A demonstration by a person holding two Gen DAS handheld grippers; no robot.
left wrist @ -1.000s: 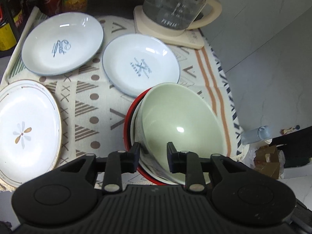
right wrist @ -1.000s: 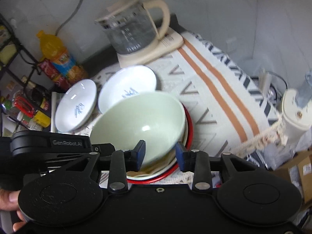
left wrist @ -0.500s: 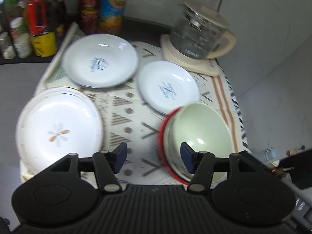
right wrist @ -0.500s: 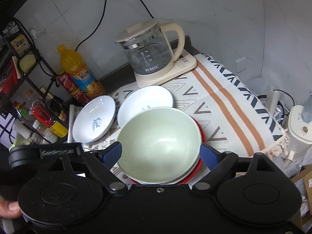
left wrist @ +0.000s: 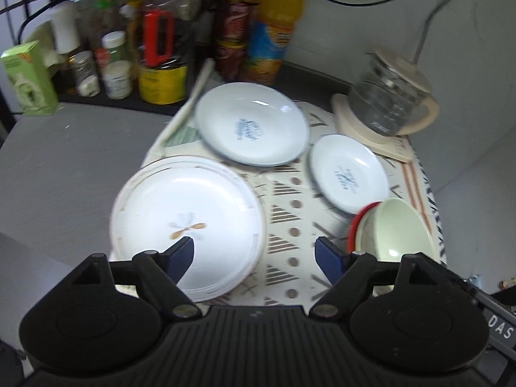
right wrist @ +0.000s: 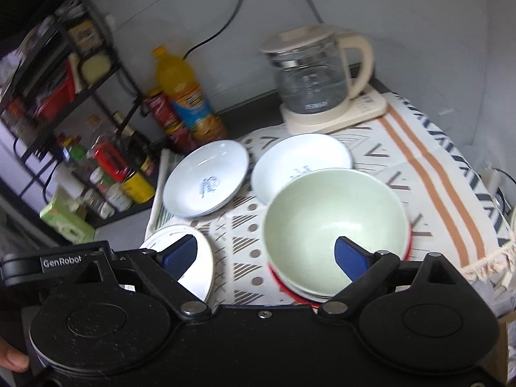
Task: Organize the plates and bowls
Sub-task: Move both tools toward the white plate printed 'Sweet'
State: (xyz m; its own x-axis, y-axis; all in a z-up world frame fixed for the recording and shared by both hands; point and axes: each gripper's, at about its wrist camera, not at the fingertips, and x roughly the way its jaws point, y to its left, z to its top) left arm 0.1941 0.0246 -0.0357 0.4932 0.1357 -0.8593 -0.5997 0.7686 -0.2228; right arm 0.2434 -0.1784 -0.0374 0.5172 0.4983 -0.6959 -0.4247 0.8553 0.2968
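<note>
Our left gripper (left wrist: 254, 254) spread wide, empty, our right gripper (right wrist: 266, 256) likewise, green bowl (right wrist: 333, 222) stacked near right, big plate (left wrist: 187, 222) near left

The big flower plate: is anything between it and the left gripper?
Nothing visible is. The left gripper has its jaws open and empty just above the near edge of the big flower plate, with only patterned cloth around it. The green bowl sits off to the right.

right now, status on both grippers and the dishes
Left gripper open, empty. Right gripper open, empty. Green bowl stacked on red-rimmed plate; three plates loose on cloth. Nothing blocking.
</note>
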